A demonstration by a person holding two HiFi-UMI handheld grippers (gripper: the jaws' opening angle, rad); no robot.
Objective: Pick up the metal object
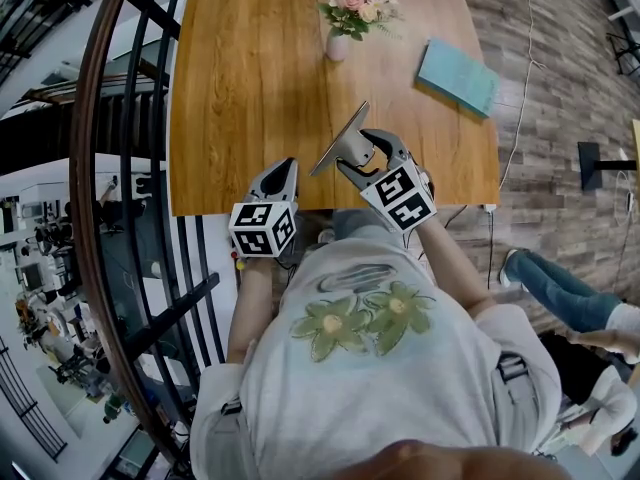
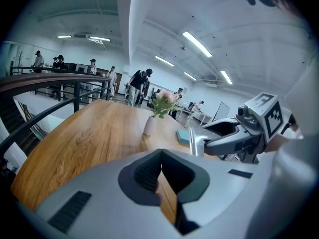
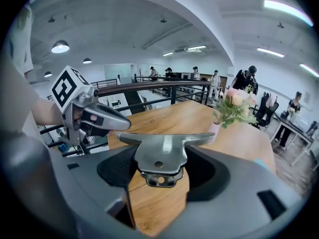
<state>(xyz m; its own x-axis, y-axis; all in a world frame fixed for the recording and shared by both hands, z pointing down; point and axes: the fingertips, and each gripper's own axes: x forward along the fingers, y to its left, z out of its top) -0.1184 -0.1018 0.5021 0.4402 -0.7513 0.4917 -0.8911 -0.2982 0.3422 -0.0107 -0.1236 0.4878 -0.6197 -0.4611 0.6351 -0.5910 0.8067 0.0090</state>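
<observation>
The metal object (image 1: 339, 139) is a flat grey bracket with a wide top bar and small holes. My right gripper (image 1: 362, 154) is shut on it and holds it tilted over the near part of the wooden table (image 1: 250, 88). In the right gripper view the bracket (image 3: 160, 156) sits clamped between the dark pads. My left gripper (image 1: 287, 167) hovers at the table's near edge, just left of the right one, shut with nothing in it. The left gripper view shows its own jaws (image 2: 161, 156) closed, and the bracket (image 2: 195, 144) in the right gripper (image 2: 234, 136) beyond them.
A white vase of pink flowers (image 1: 341, 40) stands at the far middle of the table. A teal book (image 1: 458, 75) lies at the right. A dark curved railing (image 1: 95, 168) runs along the left side. A person's legs (image 1: 560, 290) show on the floor at right.
</observation>
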